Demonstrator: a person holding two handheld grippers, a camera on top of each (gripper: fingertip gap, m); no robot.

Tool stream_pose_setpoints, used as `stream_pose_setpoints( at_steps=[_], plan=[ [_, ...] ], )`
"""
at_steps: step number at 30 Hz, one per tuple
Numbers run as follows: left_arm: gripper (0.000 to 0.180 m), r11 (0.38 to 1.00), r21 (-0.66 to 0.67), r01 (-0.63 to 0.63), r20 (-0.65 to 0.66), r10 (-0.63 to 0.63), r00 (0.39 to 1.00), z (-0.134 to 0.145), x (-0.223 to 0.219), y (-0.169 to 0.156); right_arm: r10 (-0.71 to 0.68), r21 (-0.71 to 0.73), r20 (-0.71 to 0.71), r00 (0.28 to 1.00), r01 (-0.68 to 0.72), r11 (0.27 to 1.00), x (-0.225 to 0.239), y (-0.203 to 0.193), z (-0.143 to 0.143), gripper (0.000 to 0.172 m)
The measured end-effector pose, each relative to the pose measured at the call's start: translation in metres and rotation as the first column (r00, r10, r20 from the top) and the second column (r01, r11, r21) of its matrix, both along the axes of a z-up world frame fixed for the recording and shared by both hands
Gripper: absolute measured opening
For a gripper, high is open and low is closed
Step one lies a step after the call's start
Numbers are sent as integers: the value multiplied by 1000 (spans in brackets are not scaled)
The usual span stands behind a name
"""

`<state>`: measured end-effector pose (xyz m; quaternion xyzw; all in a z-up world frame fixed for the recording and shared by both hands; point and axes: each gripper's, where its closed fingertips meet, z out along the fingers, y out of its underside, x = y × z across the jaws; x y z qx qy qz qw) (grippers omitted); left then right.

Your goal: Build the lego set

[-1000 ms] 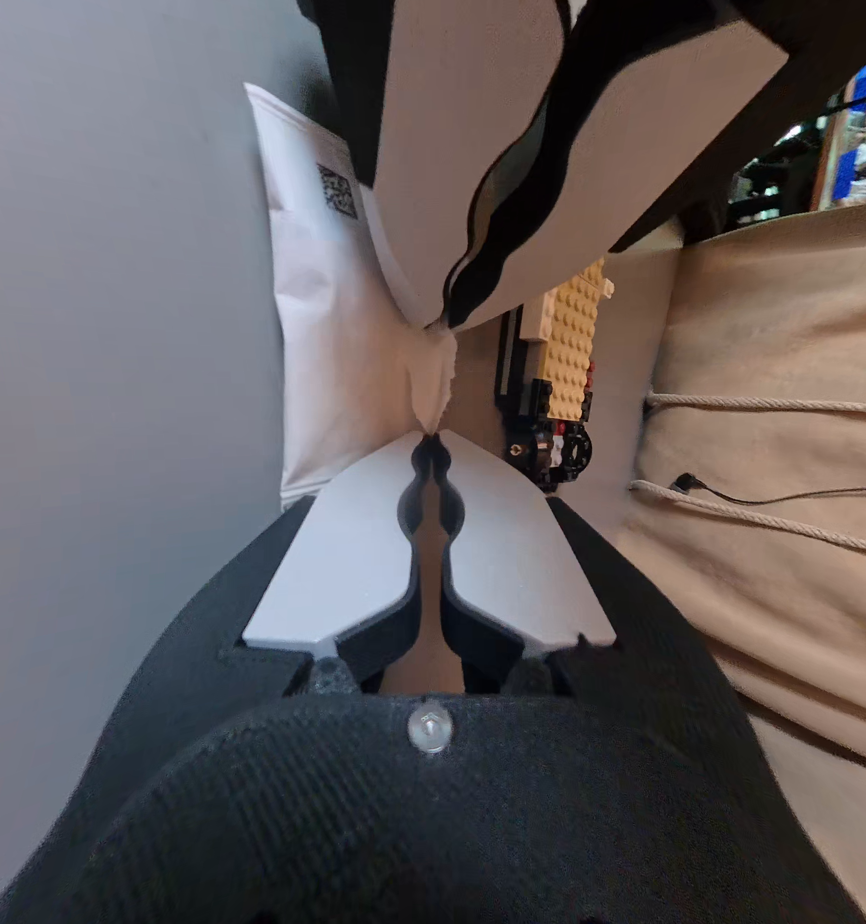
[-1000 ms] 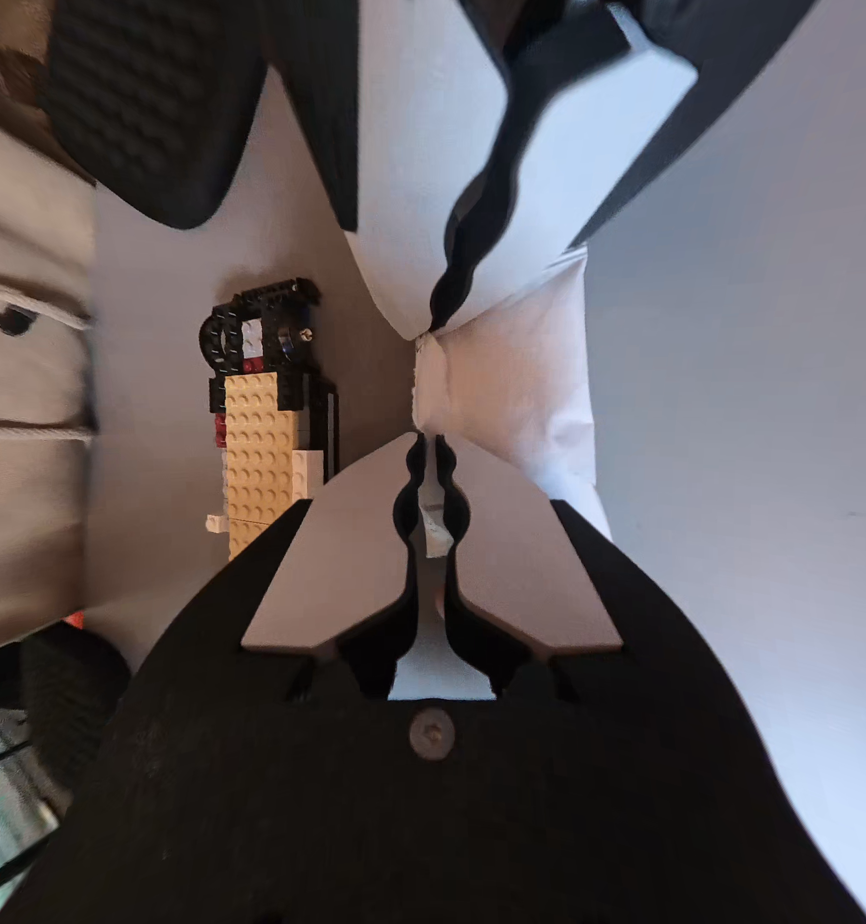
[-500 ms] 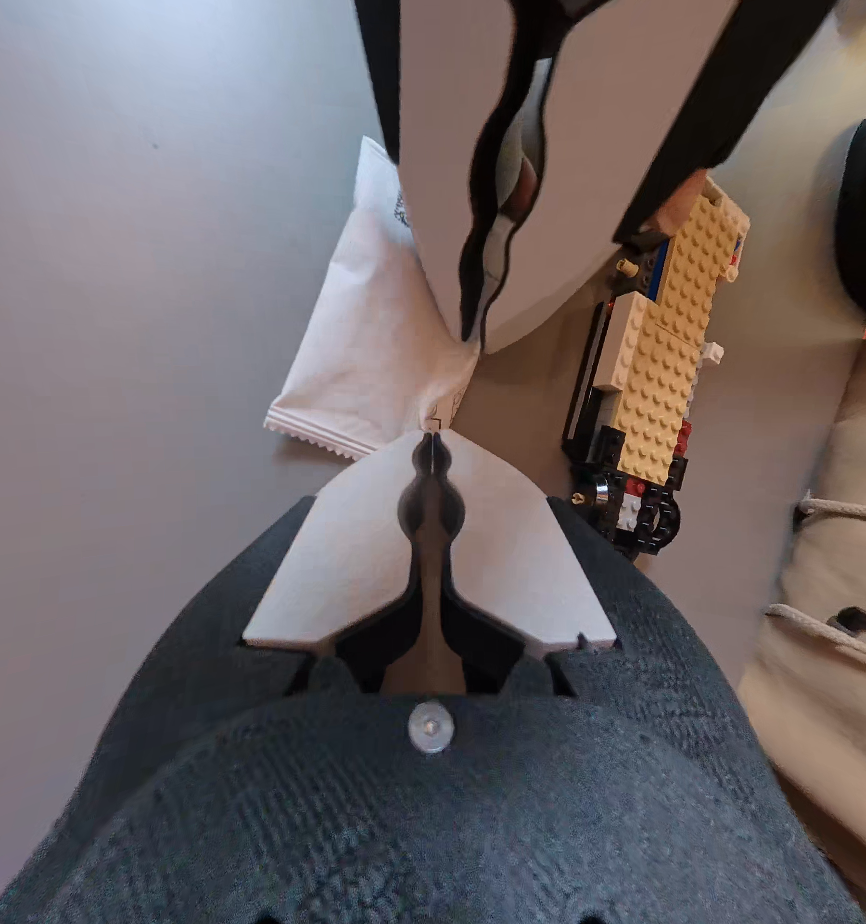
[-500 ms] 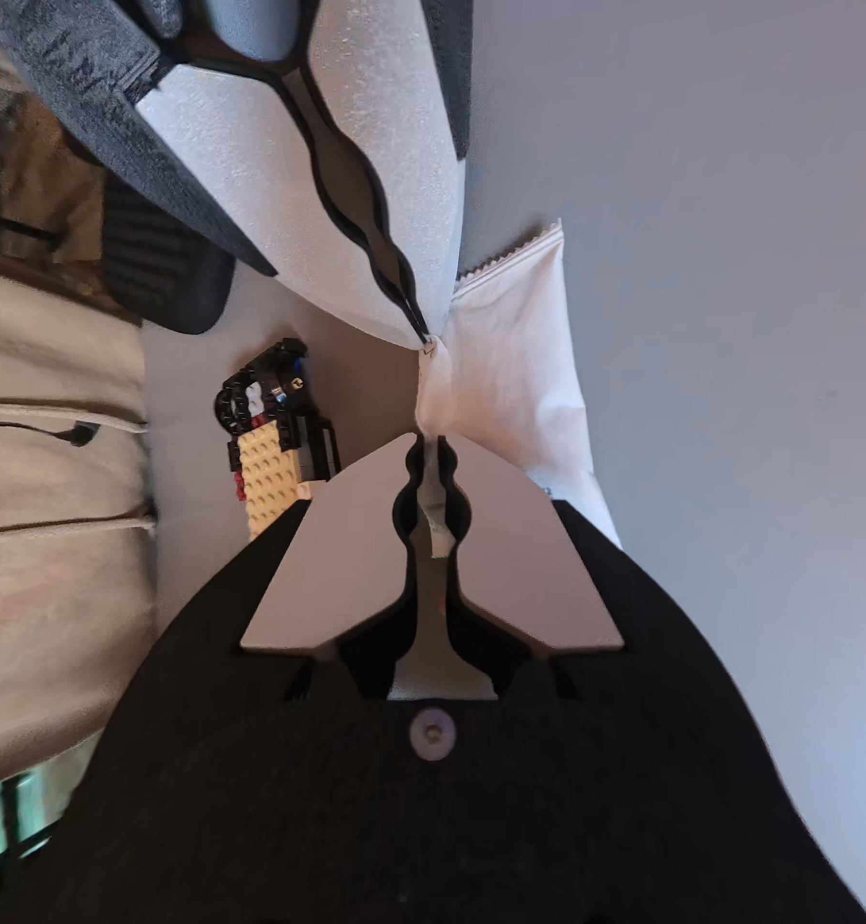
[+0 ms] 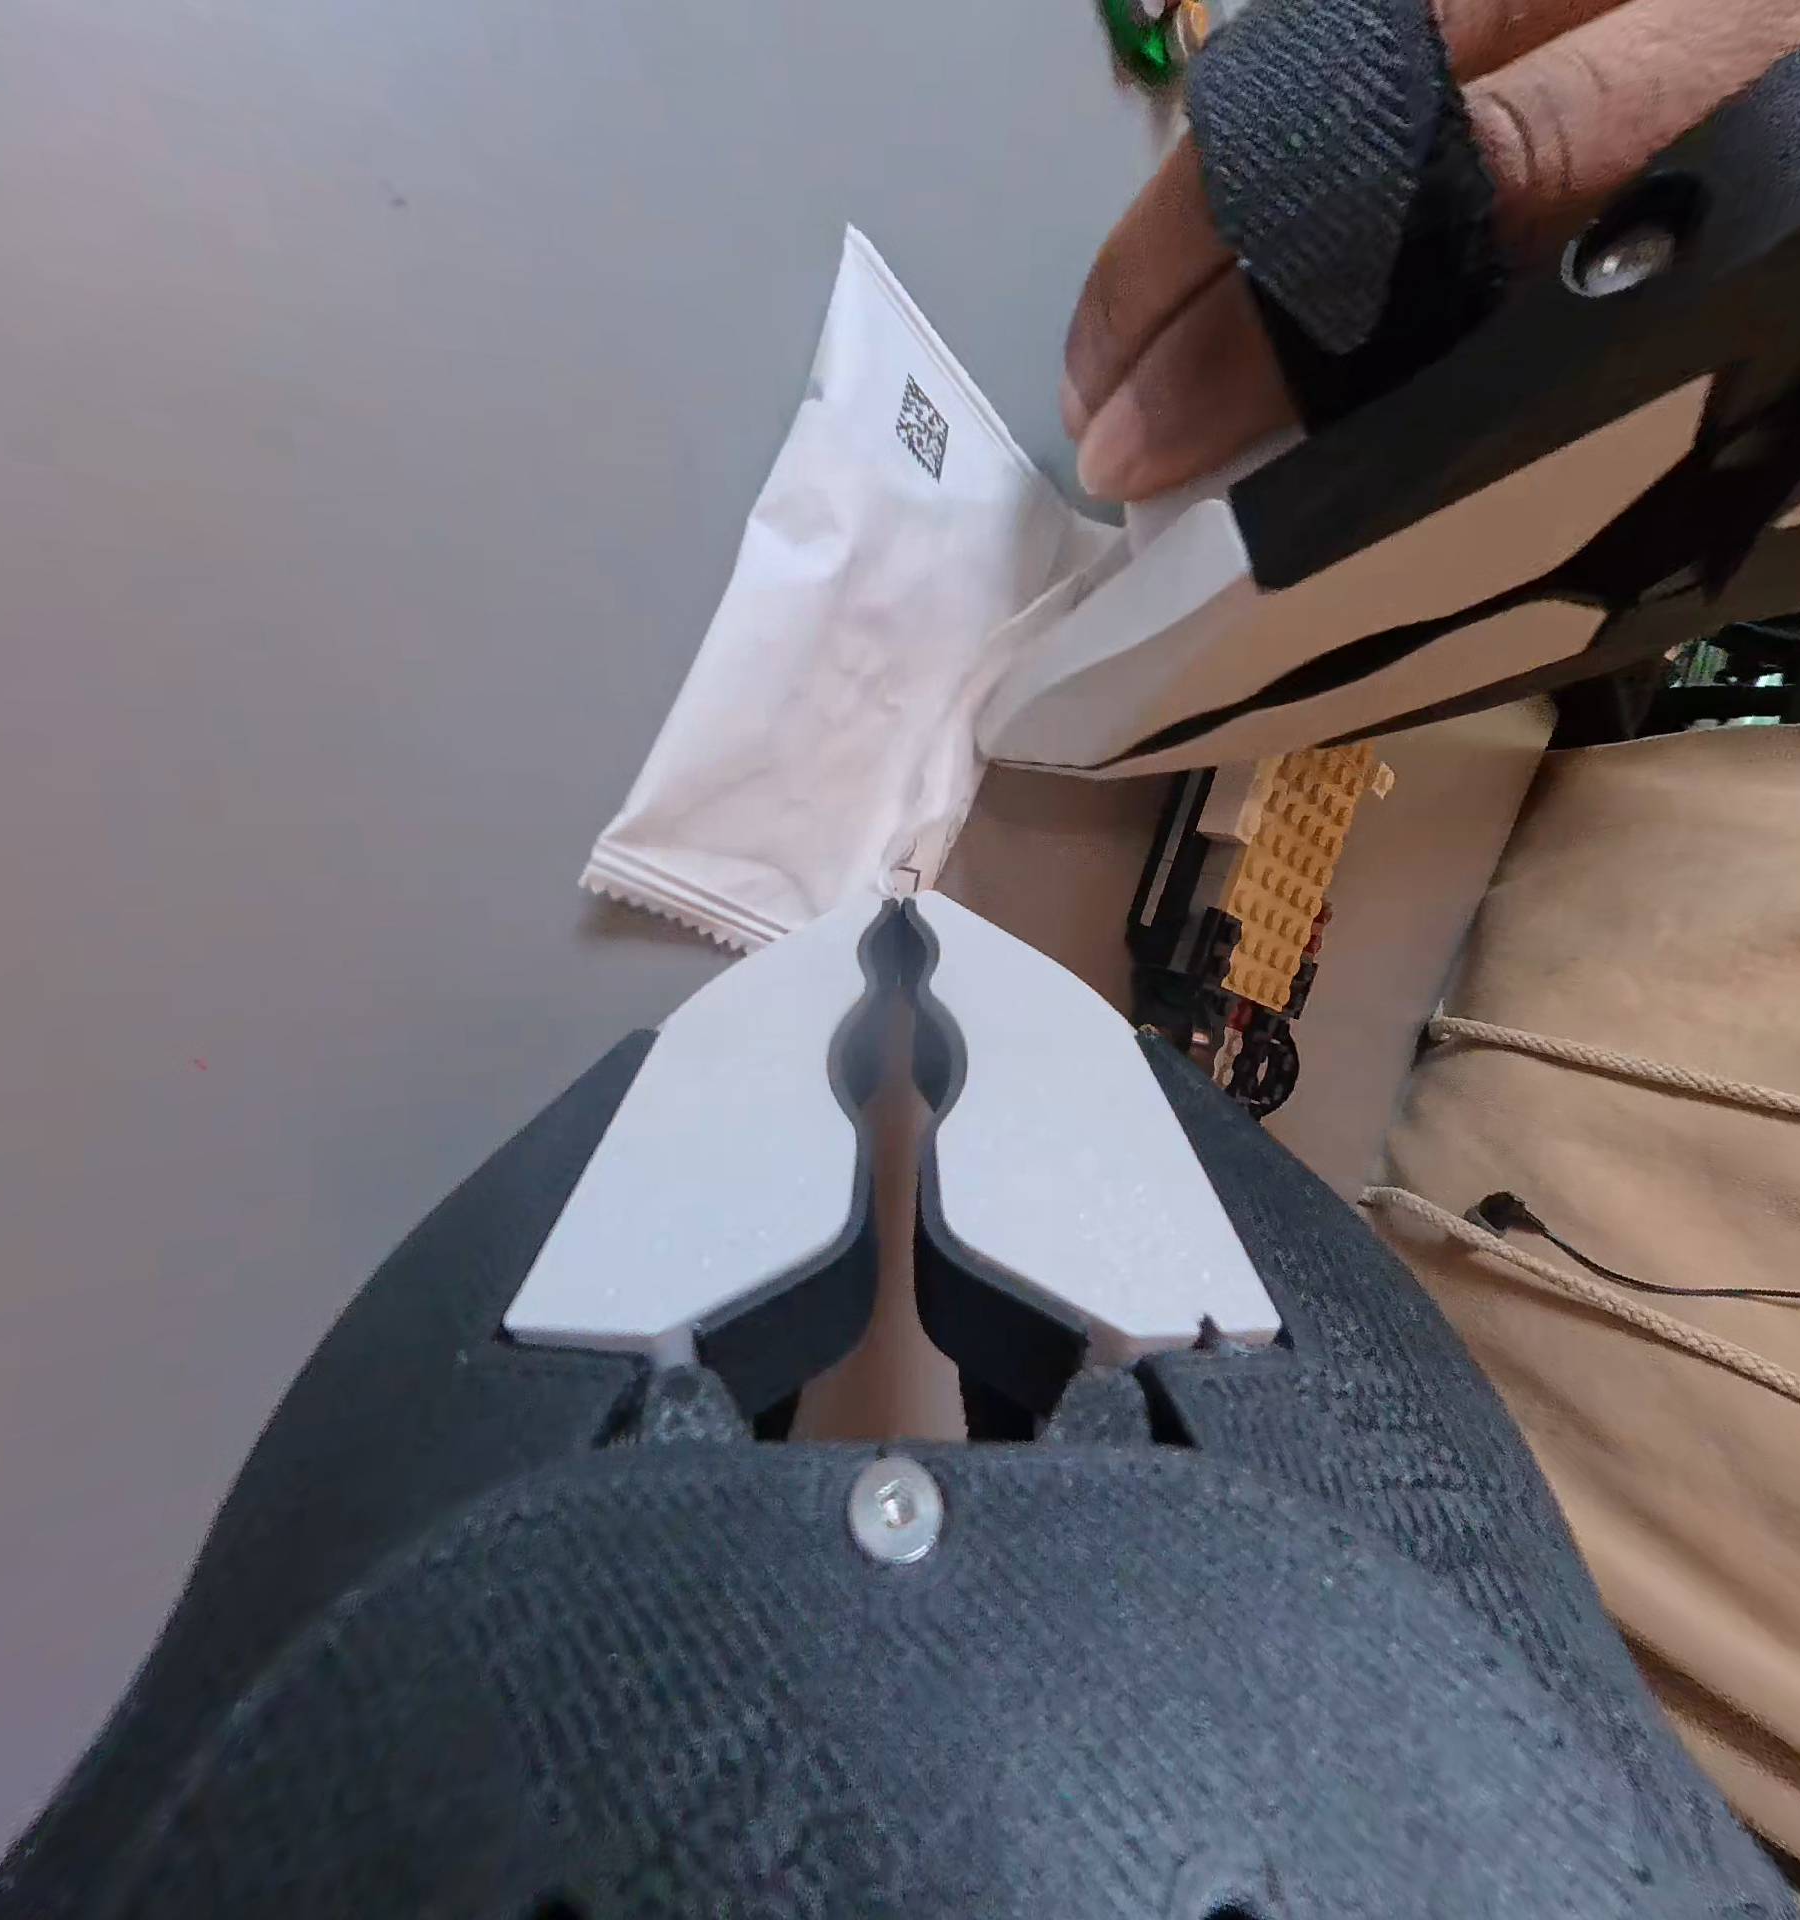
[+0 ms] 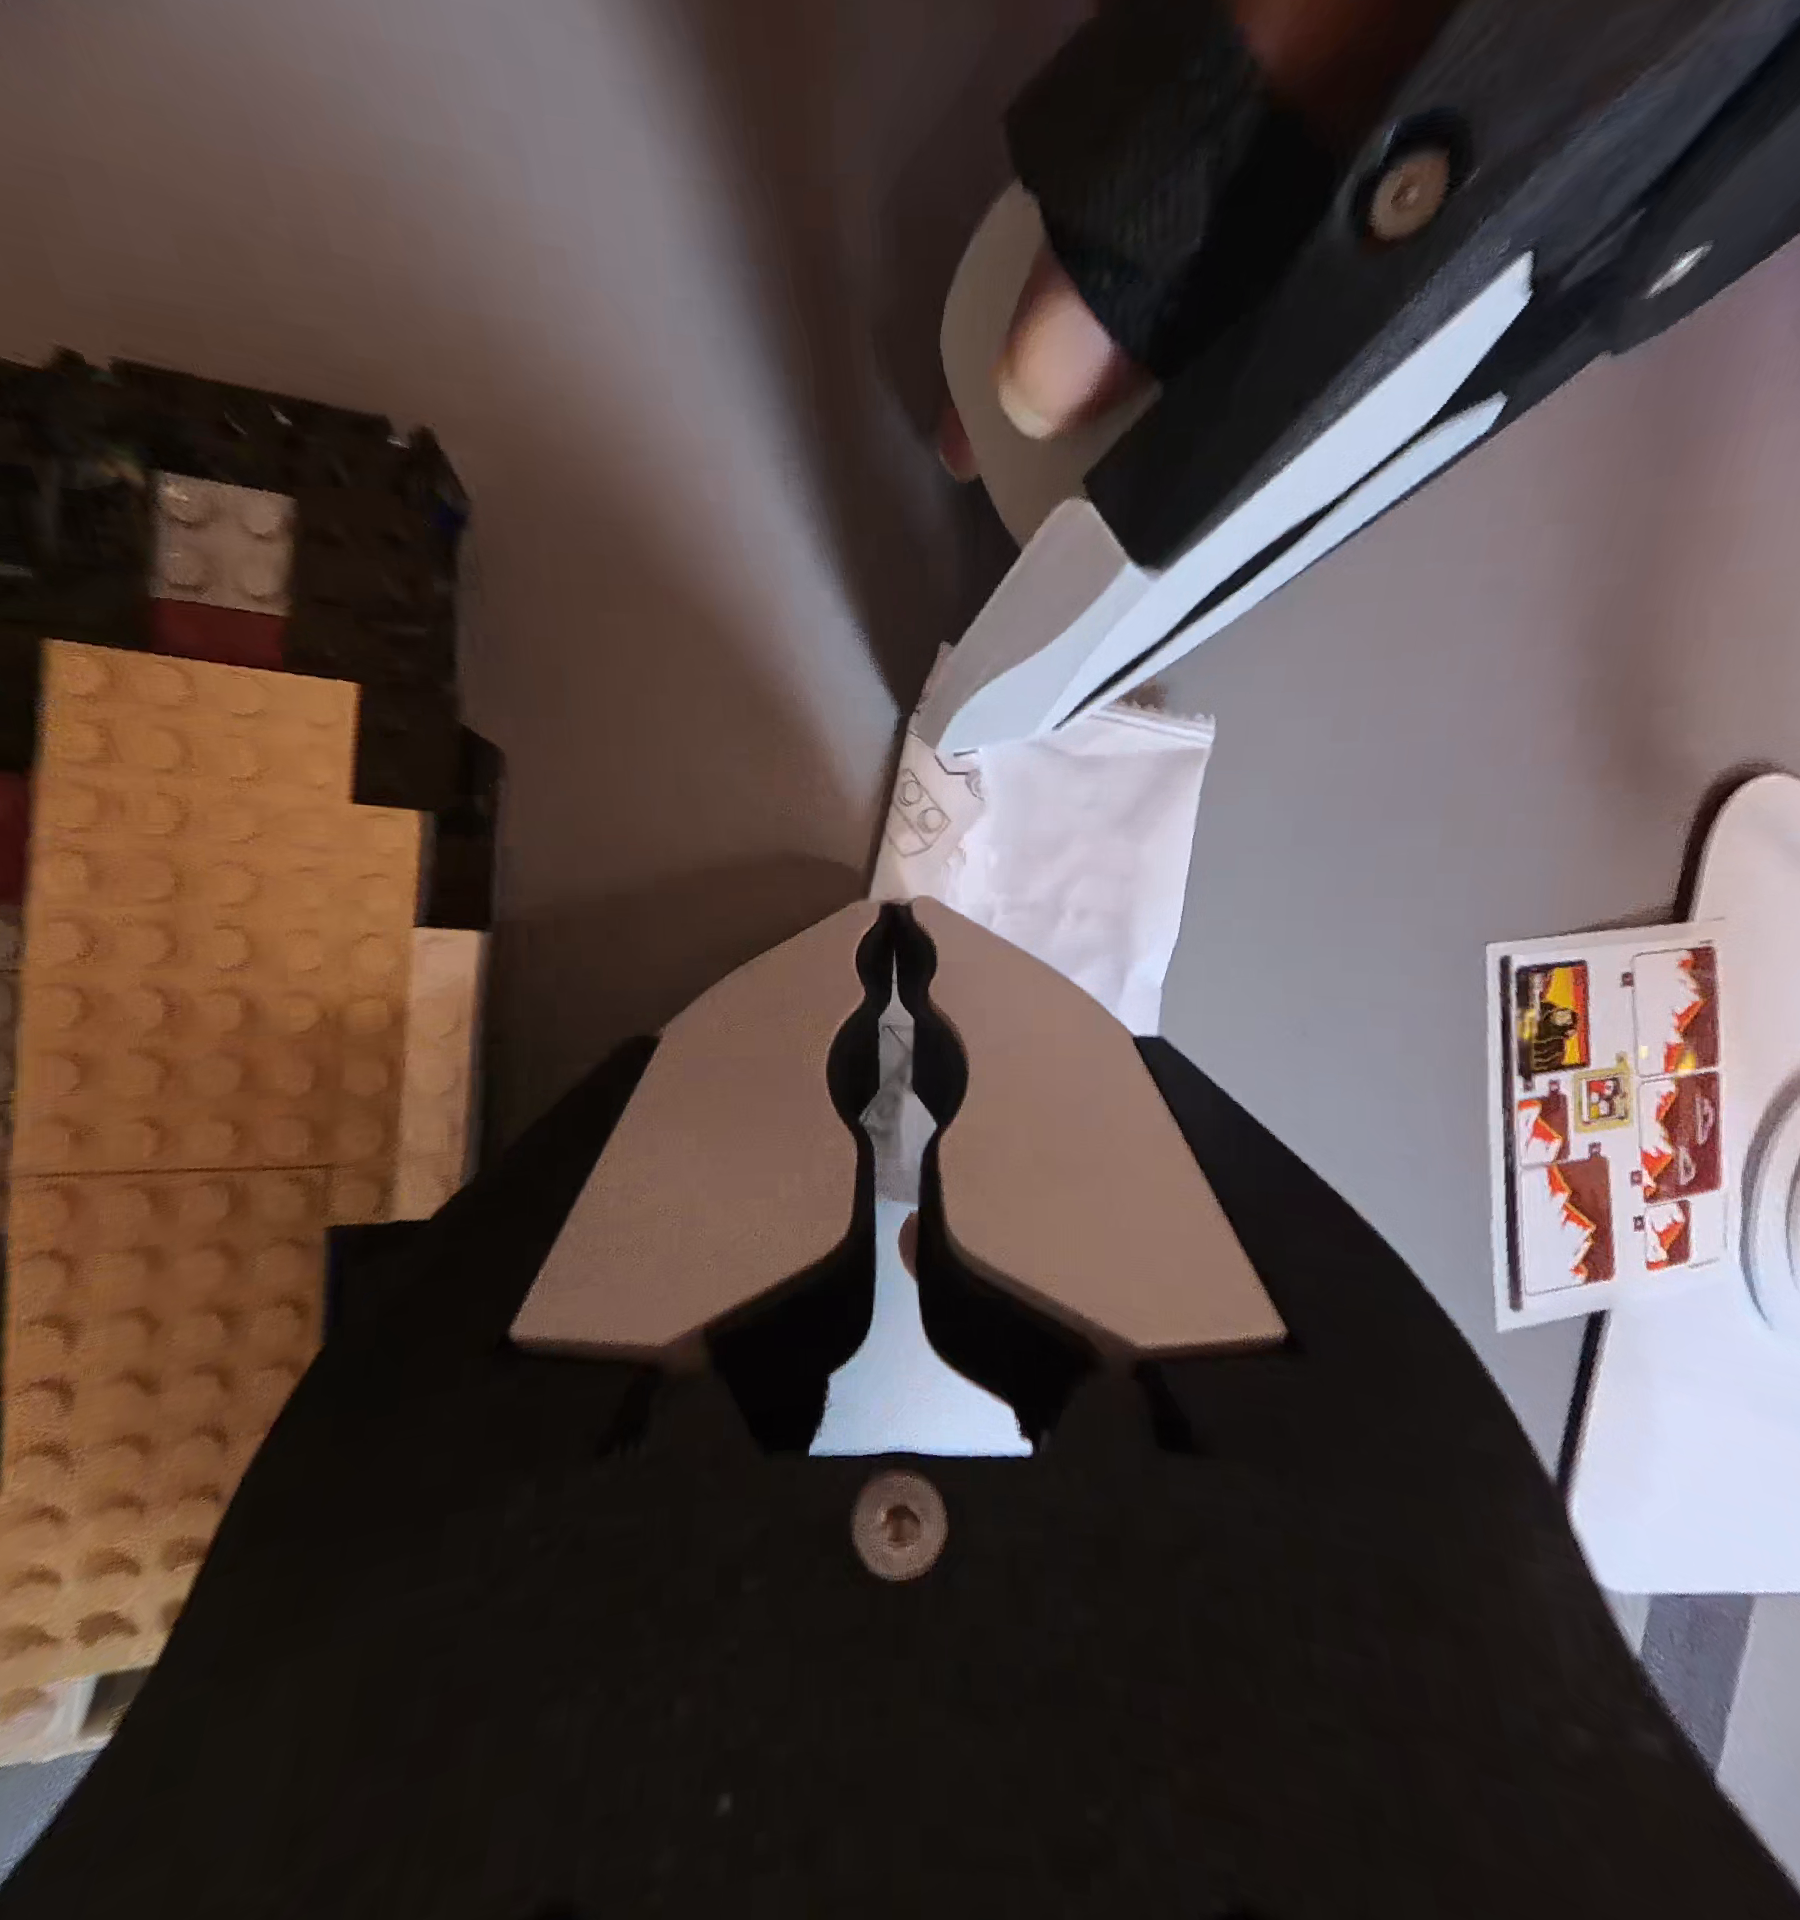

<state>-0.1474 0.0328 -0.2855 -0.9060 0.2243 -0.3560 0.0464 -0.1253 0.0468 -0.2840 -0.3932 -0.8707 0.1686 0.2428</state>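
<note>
The left gripper (image 5: pixel 901 906) has its white fingers (image 5: pixel 730 1143) closed, and the tips pinch a corner of the white paper bag (image 5: pixel 834 665) next to its serrated seam. The right gripper (image 6: pixel 898 909) is also closed on the same bag; a strip of the white paper shows in the slot behind its fingertips (the pads' contact itself is hidden there). Seen from the left wrist, the right gripper enters from the upper right, held by a hand (image 5: pixel 1187 312), and its tips are buried in the crumpled edge of the bag. Seen from the right wrist, the left gripper's tips meet the bag's torn edge near a printed brick outline.

The bag hangs stretched between the two grippers above the grey table (image 5: pixel 252 520). A square printed code marks its upper part.

A brick model (image 5: pixel 1280 883) in tan, black, white and dark red lies on the table just beside the bag, near the table edge closest to the person in beige clothing (image 5: pixel 1654 1039). A sticker sheet (image 6: pixel 1613 1122) lies on a white stand (image 6: pixel 1706 1455) towards the opposite side
</note>
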Motion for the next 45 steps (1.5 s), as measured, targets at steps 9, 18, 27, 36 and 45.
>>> stream_pose_setpoints(
  at_steps=[9, 18, 27, 36, 45],
  plan=[
    [1, 998, 53, -34, 66, 30, 997, 1, -3, 0, -83, -255, 155, 984, 121, 959, -5, 6, -4, 0],
    [0, 987, 152, -46, -55, 55, 997, 0, -22, -15, -79, -282, 118, 990, 110, 953, -11, -1, -3, 0],
    [0, 880, 474, 30, -143, 43, 989, 18, -3, -13, -90, -276, 116, 989, 119, 954, -11, -1, -3, 0],
    [0, 937, 349, -3, -141, 56, 988, -2, -9, -7, -89, -261, 109, 990, 115, 958, -10, -1, -3, 0],
    [0, 949, 317, -3, -123, 44, 991, -2, -9, -7, -29, -227, 53, 998, 41, 973, -18, -20, 10, 0]
  ],
)
